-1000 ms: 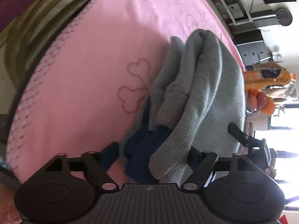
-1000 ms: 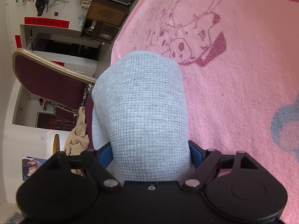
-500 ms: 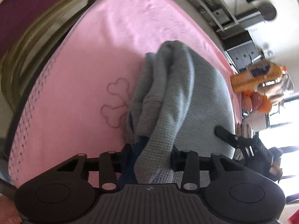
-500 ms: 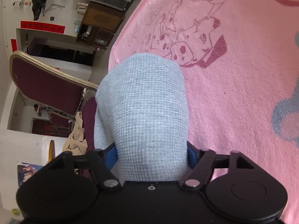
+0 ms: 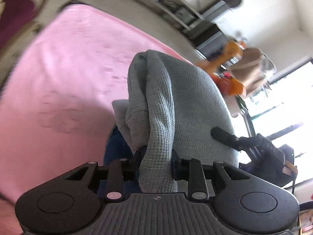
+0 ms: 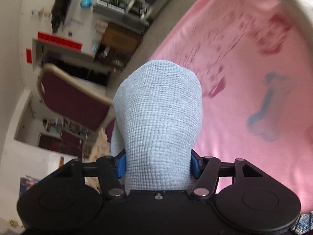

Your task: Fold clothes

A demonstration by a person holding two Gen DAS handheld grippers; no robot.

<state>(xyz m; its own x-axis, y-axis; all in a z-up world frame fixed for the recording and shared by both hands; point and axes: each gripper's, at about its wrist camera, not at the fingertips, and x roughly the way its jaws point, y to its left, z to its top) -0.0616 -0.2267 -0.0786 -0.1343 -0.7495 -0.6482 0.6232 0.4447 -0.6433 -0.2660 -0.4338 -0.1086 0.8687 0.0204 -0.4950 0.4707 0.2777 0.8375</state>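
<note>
Jaws of both grippers are pinching knit cloth: the left gripper (image 5: 155,163) is sitting at the bottom centre of its view with its two black fingers (image 5: 177,163) pressing in on a narrow fold of the grey sweater (image 5: 182,101), and the right gripper (image 6: 157,165) is sitting at the bottom centre of its own view with its two blue pads (image 6: 120,165) squeezing a thicker, rounded bunch of the same sweater (image 6: 158,117). One garment is showing, gripped at two places, and two grippers are showing in all; the right gripper (image 5: 244,142) is also appearing as a dark shape at the right edge of the left view, touching the sweater's right side. In the left view the cloth is rising from between the jaws toward the upper middle of the frame, doubled over itself in several layers, with a dark blue inner part (image 5: 115,145) peeking out at the lower left of the bundle. In the right view the bunch is standing straight up from the jaws and filling the middle of the frame. A pink blanket (image 6: 244,90), printed with one blue bone (image 6: 268,107) at the right, is covering the bench behind the garment in both views. One maroon chair (image 6: 72,101) is standing at the left of the right view. Both backgrounds are blurring.
</note>
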